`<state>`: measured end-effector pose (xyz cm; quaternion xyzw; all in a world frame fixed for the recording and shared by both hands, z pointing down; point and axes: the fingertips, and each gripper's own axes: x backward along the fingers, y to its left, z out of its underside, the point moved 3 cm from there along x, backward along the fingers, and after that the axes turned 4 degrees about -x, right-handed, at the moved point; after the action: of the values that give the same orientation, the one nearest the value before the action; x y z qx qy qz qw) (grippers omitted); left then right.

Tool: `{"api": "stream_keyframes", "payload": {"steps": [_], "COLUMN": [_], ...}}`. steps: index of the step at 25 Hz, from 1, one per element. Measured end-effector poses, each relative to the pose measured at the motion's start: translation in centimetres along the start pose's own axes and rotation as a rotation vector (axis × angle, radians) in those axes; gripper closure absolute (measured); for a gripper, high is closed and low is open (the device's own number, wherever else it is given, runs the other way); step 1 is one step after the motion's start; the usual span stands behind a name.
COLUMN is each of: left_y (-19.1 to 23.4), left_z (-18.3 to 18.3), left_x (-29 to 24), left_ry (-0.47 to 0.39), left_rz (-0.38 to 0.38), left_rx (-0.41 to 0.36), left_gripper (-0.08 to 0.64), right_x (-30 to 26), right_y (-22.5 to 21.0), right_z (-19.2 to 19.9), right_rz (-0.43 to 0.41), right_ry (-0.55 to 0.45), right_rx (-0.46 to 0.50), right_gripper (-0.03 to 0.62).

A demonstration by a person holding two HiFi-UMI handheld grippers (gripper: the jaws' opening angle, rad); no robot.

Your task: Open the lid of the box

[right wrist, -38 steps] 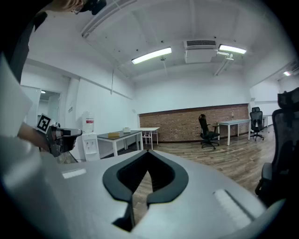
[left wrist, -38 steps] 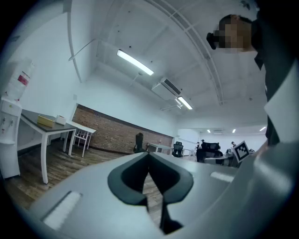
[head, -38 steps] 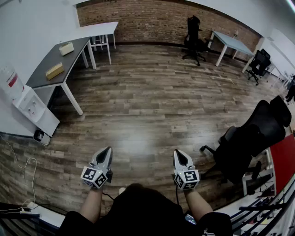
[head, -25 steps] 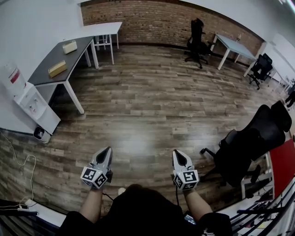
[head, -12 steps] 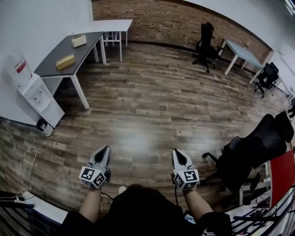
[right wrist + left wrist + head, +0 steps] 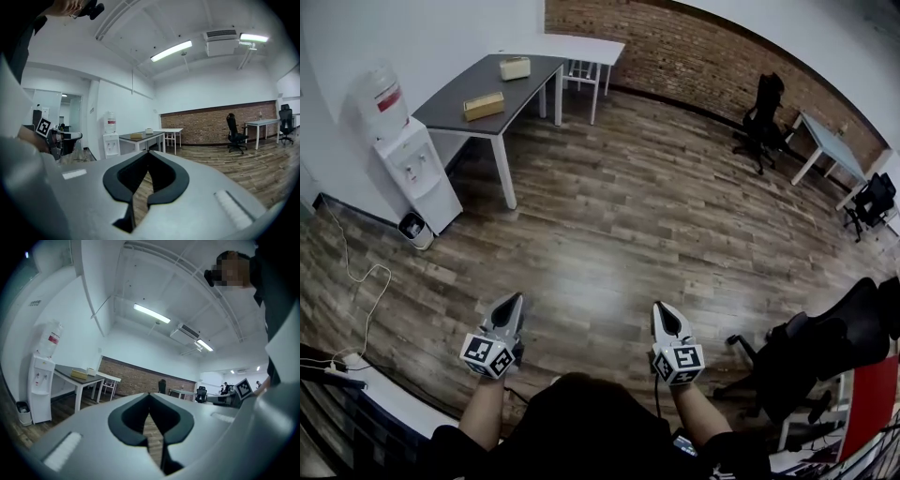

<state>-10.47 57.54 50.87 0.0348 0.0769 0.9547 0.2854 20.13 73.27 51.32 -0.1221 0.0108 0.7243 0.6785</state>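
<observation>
1. Looking steeply down in the head view, a person stands on a wooden floor (image 6: 609, 216) in an open office, holding a gripper out in front in each hand
2. The left gripper (image 6: 517, 299) is clenched: in its own view the two jaw tips meet and nothing is held between them
3. The right gripper (image 6: 661, 308) is clenched in the same way, with its tips touching and nothing in its grasp
4. The two grippers point forward side by side, apart from each other, above bare floorboards
5. Two boxes sit on a dark grey table (image 6: 487, 82) at the upper left, by the white wall: a tan box (image 6: 483, 105) towards the near end and a pale box (image 6: 515, 67) towards the far end
6. Both boxes are well apart from the grippers, and they are too small for their lids to be made out
7. A white water dispenser (image 6: 412, 159) with a bottle on top stands just beside the table's near end
8. A white table (image 6: 581, 45) stands beyond the grey one
9. A black office chair (image 6: 762, 117) stands near the brick wall (image 6: 694, 56) at the far side
</observation>
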Motion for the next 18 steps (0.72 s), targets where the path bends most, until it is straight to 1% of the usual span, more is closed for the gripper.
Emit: {"api": "stream_keyframes", "payload": {"steps": [6, 11, 15, 18], "left_y": [4.4, 7.8, 9.2, 10.0], "left_z": [-0.6, -0.8, -0.4, -0.4], "left_x": [4.1, 8.2, 9.8, 10.0], "left_ry": [-0.01, -0.007, -0.02, -0.034], "left_rz": [-0.099, -0.221, -0.26, -0.281], "left_rx": [-0.017, 0.0, 0.019, 0.026], "left_gripper": [0.56, 0.56, 0.56, 0.56], "right_x": [-4.6, -7.5, -8.8, -10.3], "right_y": [4.6, 9.0, 10.7, 10.9], "right_z": [-0.5, -1.0, -1.2, -1.3], "right_rz": [-0.088, -0.163, -0.219, -0.25], "right_ry": [0.021, 0.033, 0.043, 0.049], "right_rx": [0.037, 0.044, 0.07, 0.088], "right_gripper": [0.589, 0.589, 0.589, 0.589]}}
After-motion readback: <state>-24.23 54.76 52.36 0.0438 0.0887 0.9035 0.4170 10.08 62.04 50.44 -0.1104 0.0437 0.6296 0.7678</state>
